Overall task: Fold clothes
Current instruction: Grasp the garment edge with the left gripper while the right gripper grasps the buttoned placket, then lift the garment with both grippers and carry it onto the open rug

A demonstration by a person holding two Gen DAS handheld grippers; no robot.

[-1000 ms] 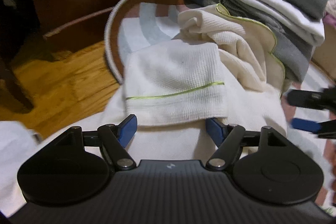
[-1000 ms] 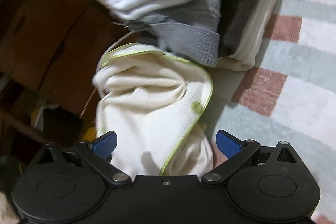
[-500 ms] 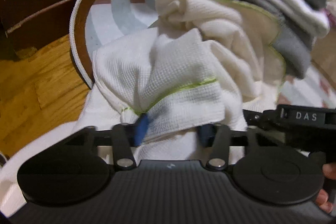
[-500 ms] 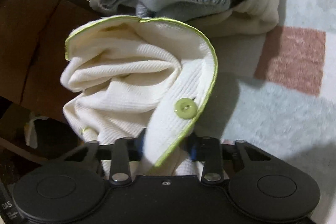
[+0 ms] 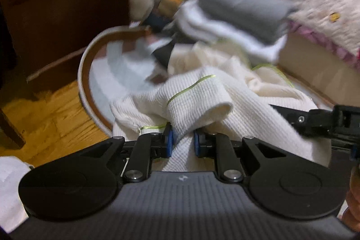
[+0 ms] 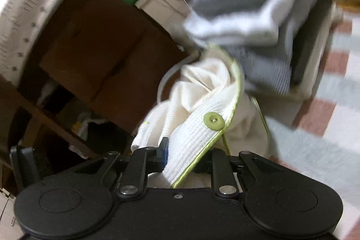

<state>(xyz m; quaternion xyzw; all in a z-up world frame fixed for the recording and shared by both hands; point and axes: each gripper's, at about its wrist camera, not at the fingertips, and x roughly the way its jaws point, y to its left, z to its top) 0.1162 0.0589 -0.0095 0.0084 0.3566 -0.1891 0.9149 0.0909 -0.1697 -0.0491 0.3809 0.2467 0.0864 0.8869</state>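
Your left hand-held gripper (image 5: 181,142) is clamped on the cream waffle-knit garment (image 5: 198,100). Your right hand-held gripper (image 6: 184,158) pinches its green-piped button edge (image 6: 213,120); folded grey and white clothes (image 6: 247,15) sit just beyond.

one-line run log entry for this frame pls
phase: lifting garment | left gripper: shut on cream waffle-knit garment with lime-green piping | right gripper: shut on same garment's button edge | folded grey and white clothes stack: behind

Cream waffle-knit cloth garment (image 5: 198,100), glossy green plastic button (image 6: 214,120), smooth wood floor (image 5: 45,114), fluffy striped rug (image 6: 319,123)
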